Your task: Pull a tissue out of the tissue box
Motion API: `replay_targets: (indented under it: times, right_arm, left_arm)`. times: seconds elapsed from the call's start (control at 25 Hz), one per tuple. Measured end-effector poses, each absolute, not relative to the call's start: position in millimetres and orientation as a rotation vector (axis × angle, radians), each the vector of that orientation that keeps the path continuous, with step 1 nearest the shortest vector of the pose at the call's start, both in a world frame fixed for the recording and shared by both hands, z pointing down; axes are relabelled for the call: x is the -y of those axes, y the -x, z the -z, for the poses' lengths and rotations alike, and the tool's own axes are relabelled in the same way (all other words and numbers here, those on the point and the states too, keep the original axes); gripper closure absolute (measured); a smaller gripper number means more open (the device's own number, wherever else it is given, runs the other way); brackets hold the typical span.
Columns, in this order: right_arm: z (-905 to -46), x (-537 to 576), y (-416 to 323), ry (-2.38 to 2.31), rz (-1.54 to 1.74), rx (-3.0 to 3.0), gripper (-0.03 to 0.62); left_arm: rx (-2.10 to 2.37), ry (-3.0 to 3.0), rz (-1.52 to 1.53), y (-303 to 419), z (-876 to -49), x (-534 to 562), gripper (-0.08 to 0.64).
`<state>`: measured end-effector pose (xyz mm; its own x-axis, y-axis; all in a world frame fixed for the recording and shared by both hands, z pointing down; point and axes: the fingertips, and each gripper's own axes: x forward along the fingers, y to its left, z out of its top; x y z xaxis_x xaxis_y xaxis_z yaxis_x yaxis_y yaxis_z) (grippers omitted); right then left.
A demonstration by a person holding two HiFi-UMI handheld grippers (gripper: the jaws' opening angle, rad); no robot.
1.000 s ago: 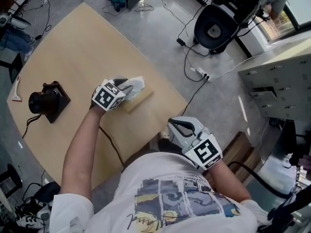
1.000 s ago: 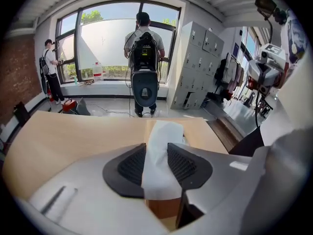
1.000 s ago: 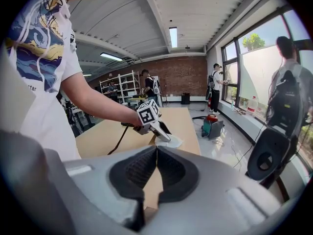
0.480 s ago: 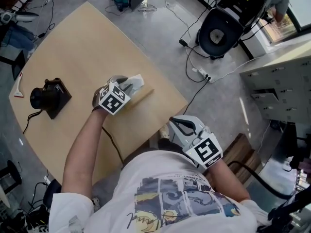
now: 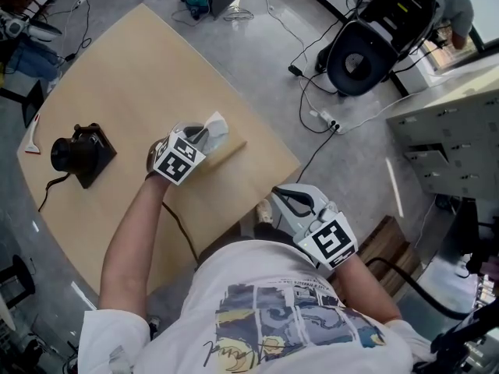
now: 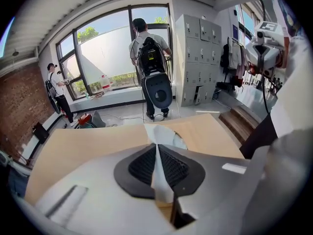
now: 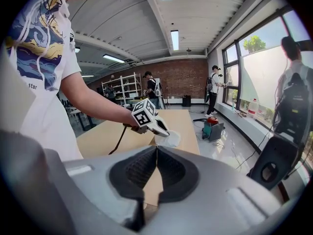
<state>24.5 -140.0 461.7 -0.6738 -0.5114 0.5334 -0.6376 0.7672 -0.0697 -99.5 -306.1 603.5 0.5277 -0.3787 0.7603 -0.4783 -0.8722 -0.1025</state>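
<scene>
Tissue [image 5: 216,123], white and crumpled, stands up out of the top of the tissue box [image 5: 228,153], a low tan box lying near the worktop's [image 5: 117,76] edge closest to me. My left hand-held gripper [image 5: 204,135] angles down onto it. Its jaws have just been closing and now pinch the tissue: in the left gripper view a thin white fold [image 6: 159,165] runs straight down between the two ribbed black pads [image 6: 173,168], which press on it from both sides, while the free end fans out above them. The tissue's lower part is still in the box.

My right hand-held gripper [image 5: 282,197] is held off the worktop, beside its near edge and close to my torso, well apart from the box. In the right gripper view its pads [image 7: 171,170] are pressed together with nothing between them.

A black camera [image 5: 78,153] sits on a dark pad at the worktop's left side, well apart from the box.
</scene>
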Motion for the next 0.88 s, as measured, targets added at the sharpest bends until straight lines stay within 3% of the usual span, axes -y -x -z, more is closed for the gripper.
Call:
replay_targets:
  times: [0.88]
  right_arm:
    - [-454.2, 132.0, -38.8, -0.766, -0.282, 2.536, 0.588]
  left_arm:
    - [0.852, -2.678, -1.207, 97.3, -552.1, 285.7, 0.552]
